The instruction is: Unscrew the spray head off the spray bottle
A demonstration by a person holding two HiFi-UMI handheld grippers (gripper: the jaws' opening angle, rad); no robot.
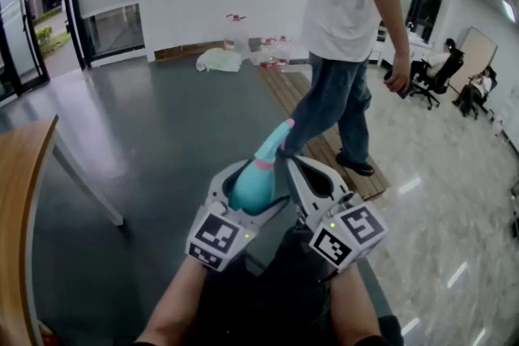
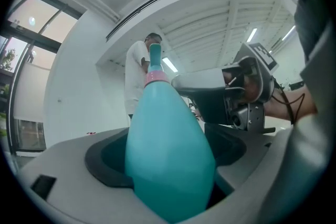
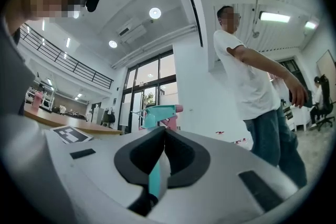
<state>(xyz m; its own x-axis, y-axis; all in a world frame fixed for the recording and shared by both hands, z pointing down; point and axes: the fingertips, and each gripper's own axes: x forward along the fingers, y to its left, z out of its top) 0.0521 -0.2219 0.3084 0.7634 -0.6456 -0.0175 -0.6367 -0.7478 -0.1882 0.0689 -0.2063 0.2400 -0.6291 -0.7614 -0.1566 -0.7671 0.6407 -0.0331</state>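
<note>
Left gripper (image 1: 242, 192) clamps the bottle (image 2: 168, 144) by its belly in midair; the long axis runs forward, neck away from the person; right gripper (image 3: 164, 136), nearer the neck, pinches the head (image 3: 157, 113), not yet off.

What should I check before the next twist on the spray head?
1. Left gripper clamped on the spray bottle body: ok.
2. Right gripper shut on a thin teal part of the spray head: ok; which part, cannot tell.
3. Head still on the bottle, pink collar at the neck: ok; how loose, cannot tell.
4. Bottle held in the air, off the wooden table: ok.
5. Bystander clear of the grippers: cannot tell; stands just beyond the bottle in the head view.
</note>
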